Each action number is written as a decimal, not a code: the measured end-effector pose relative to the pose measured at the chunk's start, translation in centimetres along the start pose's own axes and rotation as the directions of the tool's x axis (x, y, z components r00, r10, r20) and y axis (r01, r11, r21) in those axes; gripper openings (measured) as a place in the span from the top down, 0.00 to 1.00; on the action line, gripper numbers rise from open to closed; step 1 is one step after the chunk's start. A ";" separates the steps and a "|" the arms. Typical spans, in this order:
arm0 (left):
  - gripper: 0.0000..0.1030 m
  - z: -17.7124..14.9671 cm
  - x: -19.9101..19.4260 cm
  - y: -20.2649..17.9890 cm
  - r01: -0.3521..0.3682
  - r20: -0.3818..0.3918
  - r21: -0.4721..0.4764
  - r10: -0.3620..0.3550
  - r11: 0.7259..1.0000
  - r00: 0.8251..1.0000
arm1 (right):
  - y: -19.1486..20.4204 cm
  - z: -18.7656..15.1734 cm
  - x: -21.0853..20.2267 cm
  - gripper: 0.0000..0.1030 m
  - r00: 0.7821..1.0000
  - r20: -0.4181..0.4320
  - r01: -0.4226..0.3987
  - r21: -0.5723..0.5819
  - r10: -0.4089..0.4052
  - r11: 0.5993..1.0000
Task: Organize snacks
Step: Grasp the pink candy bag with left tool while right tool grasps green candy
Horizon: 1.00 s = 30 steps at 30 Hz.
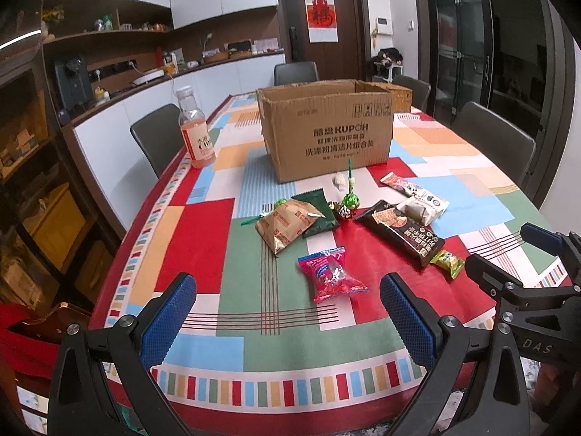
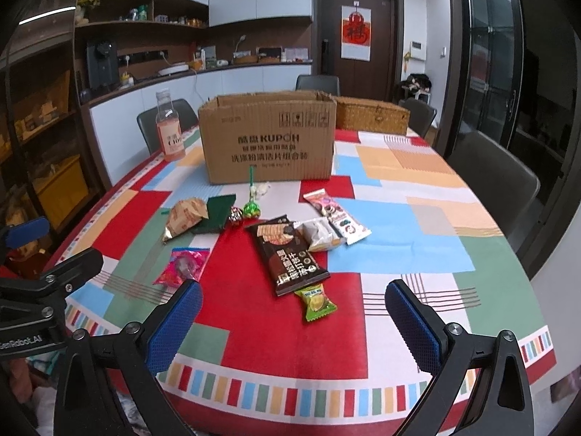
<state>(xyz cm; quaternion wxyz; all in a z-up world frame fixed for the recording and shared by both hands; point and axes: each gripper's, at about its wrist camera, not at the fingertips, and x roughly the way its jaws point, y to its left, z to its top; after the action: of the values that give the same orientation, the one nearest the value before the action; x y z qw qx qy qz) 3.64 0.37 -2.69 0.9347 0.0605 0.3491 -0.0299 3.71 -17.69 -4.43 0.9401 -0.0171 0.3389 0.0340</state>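
Across the counter, which carried a cloth of red, green, blue and orange blocks, the snacks lay loose in front of an open cardboard box; the box stood upright toward the far side, with a wicker basket just behind its right corner and a bottle of orange drink standing near its left side. Nearest the box lay a green lollipop and a small white wrapped sweet; a tan snack bag partly overlapped a dark green packet; a small foil sweet lay between that packet and the lollipop. A dark brown cracker pack lay at the centre, touching a grey-white packet that rested against a long white biscuit pack; a small green-yellow sweet packet lay at the near end of the cracker pack; a pink-red candy bag lay apart to the left. The left tool hovered over the near edge of the counter with its blue-padded fingers spread wide and gripping nothing; the right tool hovered likewise, fingers wide apart and empty, near the green-yellow packet without touching it.
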 end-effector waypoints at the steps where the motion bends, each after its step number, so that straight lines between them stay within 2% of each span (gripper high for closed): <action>1: 0.00 0.1 0.4 -0.1 0.003 -0.007 0.000 -0.003 1.000 1.000 | -0.1 0.0 0.4 0.04 1.000 -0.011 -0.001 0.002 0.001 1.000; 13: 0.02 1.2 4.8 -0.6 0.005 -0.099 0.004 -0.005 1.000 0.995 | -1.7 0.2 5.2 0.17 0.990 -0.143 -0.007 0.038 0.013 0.999; 20: 0.12 1.8 8.2 -1.2 0.034 -0.178 0.008 -0.032 0.999 0.983 | -2.1 0.2 8.0 0.29 0.977 -0.212 -0.012 0.043 0.021 0.999; 30: 0.27 1.8 11.9 -1.8 0.105 -0.284 -0.007 -0.102 0.994 0.953 | -2.6 0.0 10.5 0.48 0.954 -0.295 -0.027 0.060 0.044 0.998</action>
<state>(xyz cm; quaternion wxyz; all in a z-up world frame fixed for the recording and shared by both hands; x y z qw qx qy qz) 13.57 -1.79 -9.31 0.8719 0.0496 0.4820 -0.0713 11.99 -19.68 -11.12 0.8780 0.0099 0.4771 0.0386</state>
